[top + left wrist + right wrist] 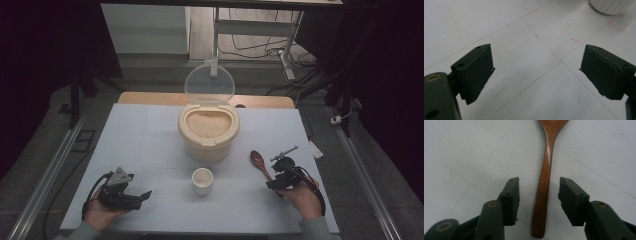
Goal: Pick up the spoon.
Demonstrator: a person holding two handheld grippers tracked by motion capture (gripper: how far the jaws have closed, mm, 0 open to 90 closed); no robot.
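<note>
A brown wooden spoon [260, 163] lies flat on the white table [150, 135], right of centre, bowl pointing away. My right gripper [280, 184] is lowered over its handle. In the right gripper view the spoon's handle [544, 192] runs between the two jaws with a gap on each side, so the pads do not press on it. My left gripper [142, 196] rests near the front left, its jaws wide apart over bare table [529, 82]. A small white cup [202, 180] stands at the front centre; its base [610, 6] shows in the left gripper view.
A cream rice container [208, 131] full of grains stands at mid-table, its clear round lid [209, 83] raised upright behind it. A wooden board edge [150, 98] lies along the table's far side. Metal rails run along both sides of the table.
</note>
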